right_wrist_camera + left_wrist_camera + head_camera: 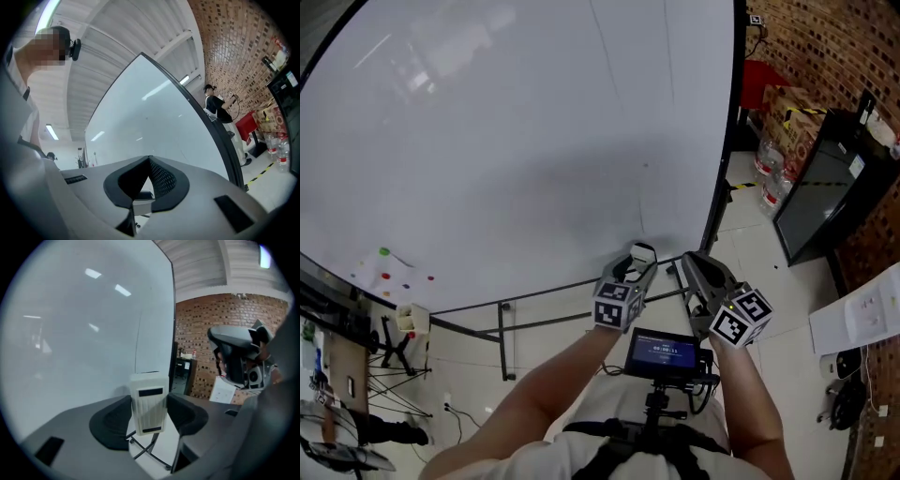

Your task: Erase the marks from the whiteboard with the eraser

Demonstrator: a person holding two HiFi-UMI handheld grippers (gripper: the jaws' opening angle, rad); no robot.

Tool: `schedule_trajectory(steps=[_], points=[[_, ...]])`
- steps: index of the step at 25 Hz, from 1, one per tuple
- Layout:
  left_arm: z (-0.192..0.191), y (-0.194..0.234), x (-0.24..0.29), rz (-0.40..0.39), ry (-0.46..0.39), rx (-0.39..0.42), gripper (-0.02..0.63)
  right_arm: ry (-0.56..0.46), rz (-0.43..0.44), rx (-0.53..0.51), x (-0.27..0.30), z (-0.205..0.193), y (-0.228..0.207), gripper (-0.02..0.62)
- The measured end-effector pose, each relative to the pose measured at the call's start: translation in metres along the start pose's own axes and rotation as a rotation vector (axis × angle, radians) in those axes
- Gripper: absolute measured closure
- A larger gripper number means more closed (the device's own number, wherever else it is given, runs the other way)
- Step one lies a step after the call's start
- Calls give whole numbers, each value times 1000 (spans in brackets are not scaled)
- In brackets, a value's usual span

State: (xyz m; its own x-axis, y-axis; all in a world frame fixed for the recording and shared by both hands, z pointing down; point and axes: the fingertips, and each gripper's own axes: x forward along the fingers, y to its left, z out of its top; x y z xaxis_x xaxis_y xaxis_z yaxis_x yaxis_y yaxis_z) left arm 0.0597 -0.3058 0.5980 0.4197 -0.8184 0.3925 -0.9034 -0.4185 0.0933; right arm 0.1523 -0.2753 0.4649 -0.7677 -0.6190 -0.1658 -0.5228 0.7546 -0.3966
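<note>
The big whiteboard [516, 141] fills most of the head view and looks nearly blank, with a faint thin line [623, 131] running down it and a tiny speck [645, 167]. My left gripper [636, 267] is near the board's lower right edge, shut on a white ribbed eraser [643, 253]. In the left gripper view the eraser [149, 404] stands upright between the dark pads, in front of the whiteboard [79, 343]. My right gripper [694, 264] is just to its right, off the board. Its jaws [149, 161] meet at the tips with nothing between them.
Coloured magnets [386, 253] dot the board's lower left corner. The board's metal stand [502, 333] is below. At right, along a brick wall [825, 47], are a black cabinet [820, 187], water bottles [769, 169] and a cardboard box [789, 111]. A person [216, 107] stands beyond the board.
</note>
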Motion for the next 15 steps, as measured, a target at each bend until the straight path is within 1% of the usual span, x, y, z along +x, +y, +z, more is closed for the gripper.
schedule_trajectory(steps=[3,6,9,12,15], points=[[2,11,19,95,-12,-71,342,21,31,30,8,1,-8,578],[7,11,34,149,-24,-119,342,44,54,52,9,0,-16,578],[10,12,45,201,-28,-141,339,62,71,65,11,-4,-24,578],[11,13,48,253,-50,-155,341,71,88,76,10,-3,-28,578],[14,11,49,280,-62,-131,342,67,101,82,7,1,-33,578]])
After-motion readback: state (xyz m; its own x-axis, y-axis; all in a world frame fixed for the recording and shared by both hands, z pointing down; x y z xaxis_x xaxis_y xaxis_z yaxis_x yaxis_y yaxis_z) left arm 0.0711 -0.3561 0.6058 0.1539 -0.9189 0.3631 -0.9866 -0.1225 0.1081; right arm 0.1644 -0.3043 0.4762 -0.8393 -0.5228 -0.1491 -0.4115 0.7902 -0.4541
